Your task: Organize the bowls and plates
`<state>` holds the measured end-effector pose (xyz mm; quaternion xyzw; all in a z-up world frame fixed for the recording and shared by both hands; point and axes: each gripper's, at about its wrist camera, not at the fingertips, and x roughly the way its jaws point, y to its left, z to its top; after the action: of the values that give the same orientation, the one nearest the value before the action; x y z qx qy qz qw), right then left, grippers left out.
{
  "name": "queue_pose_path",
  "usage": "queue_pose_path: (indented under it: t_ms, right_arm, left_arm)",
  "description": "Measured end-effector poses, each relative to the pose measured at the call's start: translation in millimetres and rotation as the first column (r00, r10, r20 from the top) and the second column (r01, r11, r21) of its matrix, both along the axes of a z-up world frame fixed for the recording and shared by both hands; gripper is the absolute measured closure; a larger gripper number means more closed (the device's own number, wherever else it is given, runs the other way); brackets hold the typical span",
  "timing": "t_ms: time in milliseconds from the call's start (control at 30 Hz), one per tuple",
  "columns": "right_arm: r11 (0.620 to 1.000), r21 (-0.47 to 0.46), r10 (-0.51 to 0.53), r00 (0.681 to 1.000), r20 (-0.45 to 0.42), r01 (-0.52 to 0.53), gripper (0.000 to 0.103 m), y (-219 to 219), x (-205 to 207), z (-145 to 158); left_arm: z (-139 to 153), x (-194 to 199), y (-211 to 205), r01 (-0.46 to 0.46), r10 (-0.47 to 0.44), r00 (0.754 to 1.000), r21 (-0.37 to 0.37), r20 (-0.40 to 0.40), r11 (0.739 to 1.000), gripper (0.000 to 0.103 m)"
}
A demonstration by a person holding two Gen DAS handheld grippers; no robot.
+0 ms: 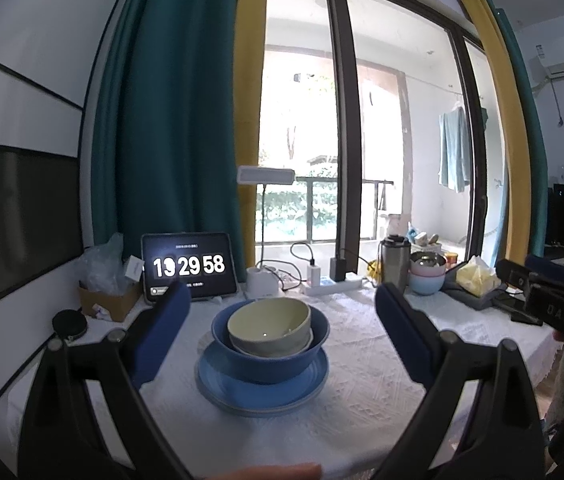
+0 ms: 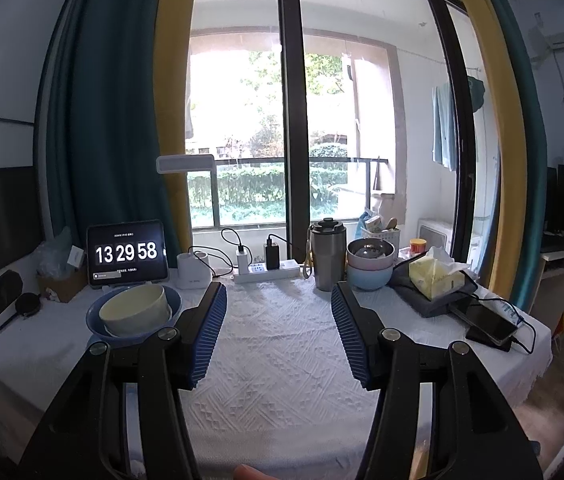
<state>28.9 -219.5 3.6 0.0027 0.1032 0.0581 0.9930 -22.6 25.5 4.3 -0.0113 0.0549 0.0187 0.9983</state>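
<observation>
Left hand-held gripper spread, empty, straddling the stack | right hand-held gripper spread, empty, over bare counter | cream bowl nested tilted in blue bowl on blue plate, counter centre-left | risk – tilted cream bowl may rock or slip if lifted by one rim.

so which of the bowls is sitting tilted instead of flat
The cream bowl, nested inside the dark blue bowl on the blue plate. It leans to one side; the others sit level.
</observation>
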Motion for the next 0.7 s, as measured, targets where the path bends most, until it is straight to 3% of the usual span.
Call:
queue_pose_path:
  t_ms: [700]
  right_arm:
    - [1.000,0.005,0.002,1.000,-0.015,-0.002,0.045,-0.8,2.4,-3.7]
  left_arm:
    - [-2.7,-2.6,-1.6,0.011,-0.011,1.000,-0.003,-0.005,1.000,0.008]
